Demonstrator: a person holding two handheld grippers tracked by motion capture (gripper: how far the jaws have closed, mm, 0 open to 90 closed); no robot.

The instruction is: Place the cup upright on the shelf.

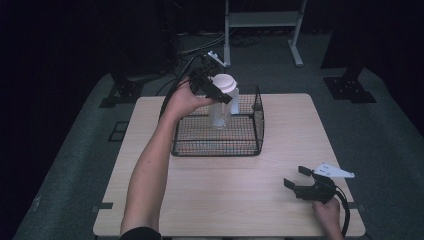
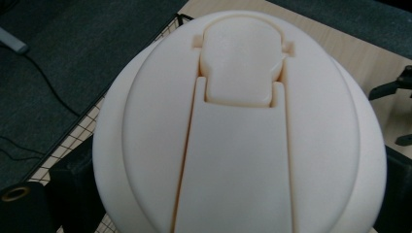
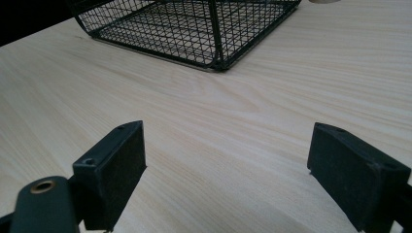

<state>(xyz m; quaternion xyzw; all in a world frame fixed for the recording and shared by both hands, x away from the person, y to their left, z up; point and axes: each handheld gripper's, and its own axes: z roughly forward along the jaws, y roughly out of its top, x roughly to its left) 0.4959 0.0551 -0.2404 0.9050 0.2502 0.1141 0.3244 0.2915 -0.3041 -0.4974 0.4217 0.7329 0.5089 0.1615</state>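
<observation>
Left gripper [image 1: 214, 89] pinching the bottle [image 1: 220, 107] over the basket [image 1: 257, 131], not set down yet; right gripper [image 1: 297, 180] spread, idle.

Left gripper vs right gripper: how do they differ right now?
The left gripper is raised over the black wire-mesh basket; the right gripper sits low by the near right corner of the light wooden table. The left one's fingers clamp the clear plastic bottle with a cream flip-top lid; the right one's fingers stand wide apart with nothing between them. Both are black, two-fingered and hand-held.
</observation>
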